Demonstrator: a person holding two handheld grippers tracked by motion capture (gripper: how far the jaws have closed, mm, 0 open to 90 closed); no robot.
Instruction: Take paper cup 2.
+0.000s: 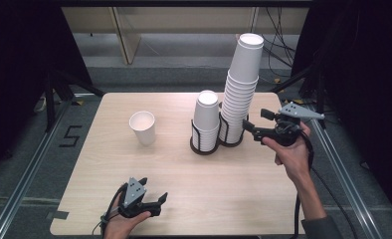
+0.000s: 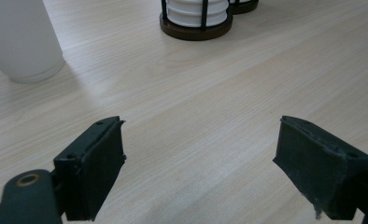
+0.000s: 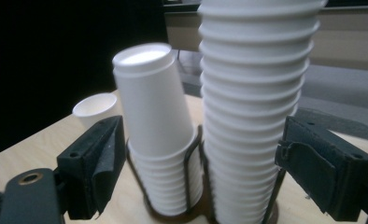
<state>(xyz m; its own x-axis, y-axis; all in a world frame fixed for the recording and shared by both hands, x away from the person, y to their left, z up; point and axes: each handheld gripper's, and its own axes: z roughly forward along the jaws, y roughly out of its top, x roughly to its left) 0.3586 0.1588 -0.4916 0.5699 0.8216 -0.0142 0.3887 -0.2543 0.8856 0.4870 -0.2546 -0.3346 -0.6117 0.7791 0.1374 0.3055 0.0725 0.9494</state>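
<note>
on the light wooden table [image 1: 184, 169] stand two dark round holders side by side, each with a stack of white paper cups in it; the tall stack [image 1: 242, 89] is on the right and leans a little, with its top cup the right way up so its open mouth faces up; the short stack [image 1: 206, 122] is just to its left, with its cups upside down, and the two holders touch or nearly touch; one single cup [image 1: 143, 127] stands alone on the table, well apart to the left, open side up.

the right gripper [image 1: 248, 127] is held up off the table in the person's right hand [image 1: 291, 152], just beside the lower part of the tall stack, pointing at it from the right; in the right gripper view the tall stack [image 3: 254, 116] stands between its two black jaws and the short stack [image 3: 156, 126] is just to the left of it; the jaws are wide apart and do not press on any cup, so it holds nothing; the single cup [image 3: 95, 108] sits far behind.

the left gripper [image 1: 156, 199] rests low near the front edge of the table in the left hand [image 1: 122, 224]; its jaws are apart with bare table between them; in the left gripper view the single cup [image 2: 23, 42] is up at the left.
</note>
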